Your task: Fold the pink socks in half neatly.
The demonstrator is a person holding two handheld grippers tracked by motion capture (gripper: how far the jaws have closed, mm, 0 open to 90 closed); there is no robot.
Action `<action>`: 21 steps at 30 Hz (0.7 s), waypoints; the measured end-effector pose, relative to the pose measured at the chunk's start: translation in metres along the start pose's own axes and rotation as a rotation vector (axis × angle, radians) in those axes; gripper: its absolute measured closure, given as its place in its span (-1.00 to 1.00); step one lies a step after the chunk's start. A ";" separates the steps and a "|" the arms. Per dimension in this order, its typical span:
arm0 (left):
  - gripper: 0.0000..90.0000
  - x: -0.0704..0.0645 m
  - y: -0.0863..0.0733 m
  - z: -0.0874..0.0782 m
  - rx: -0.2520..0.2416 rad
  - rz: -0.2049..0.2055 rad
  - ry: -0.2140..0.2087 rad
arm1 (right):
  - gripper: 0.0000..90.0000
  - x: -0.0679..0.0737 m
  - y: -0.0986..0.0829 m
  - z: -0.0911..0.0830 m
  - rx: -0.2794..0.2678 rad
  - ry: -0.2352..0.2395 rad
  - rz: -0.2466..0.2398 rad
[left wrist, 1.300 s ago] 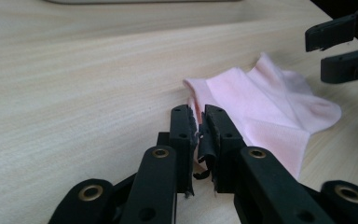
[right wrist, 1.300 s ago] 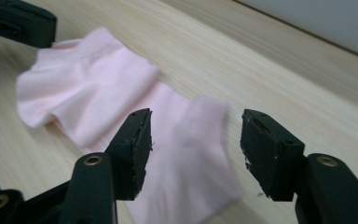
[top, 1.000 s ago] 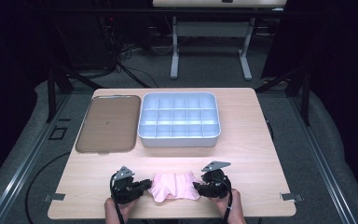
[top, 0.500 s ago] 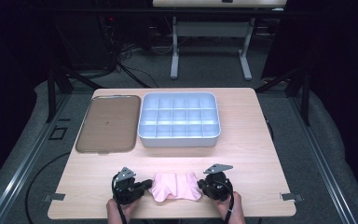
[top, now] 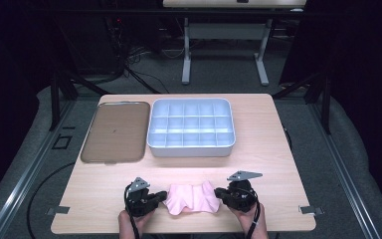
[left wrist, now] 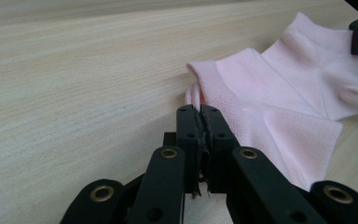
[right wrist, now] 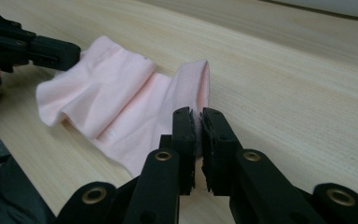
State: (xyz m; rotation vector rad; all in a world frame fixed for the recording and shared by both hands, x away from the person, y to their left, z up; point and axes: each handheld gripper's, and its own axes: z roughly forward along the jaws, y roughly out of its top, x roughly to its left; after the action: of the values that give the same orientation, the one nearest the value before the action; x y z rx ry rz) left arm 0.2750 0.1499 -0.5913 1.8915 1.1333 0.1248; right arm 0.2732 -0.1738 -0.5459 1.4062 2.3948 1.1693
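Here the pink sock (top: 191,198) lies rumpled near the front edge of the wooden table (top: 263,149), between the two grippers and well apart from the divided grey bin (top: 191,128) and the brown tray (top: 113,131) farther back. The left gripper (left wrist: 198,111) is clamped on the sock's ribbed cuff edge, jaws pressed together with just a sliver of fabric between them. The right gripper (right wrist: 196,116) pinches the opposite end the same way, its jaws nearly together on a thin fold.

Both holds look shallow, at the very hem. If the hands pull apart to flatten the sock, the knit will likely stretch and one edge could slide free, letting the cloth snap back bunched. Since it sits so near the table's front edge, a released end might also drape or drop over that side.
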 end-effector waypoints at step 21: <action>0.92 -0.004 0.002 0.008 0.010 -0.006 -0.034 | 0.87 0.038 0.033 0.004 -0.028 0.085 -0.111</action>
State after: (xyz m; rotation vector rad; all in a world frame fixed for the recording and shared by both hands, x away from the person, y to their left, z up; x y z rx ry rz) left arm 0.2779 0.1418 -0.5934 1.8927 1.1186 0.0837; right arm 0.2770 -0.1331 -0.5163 1.2212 2.4680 1.2530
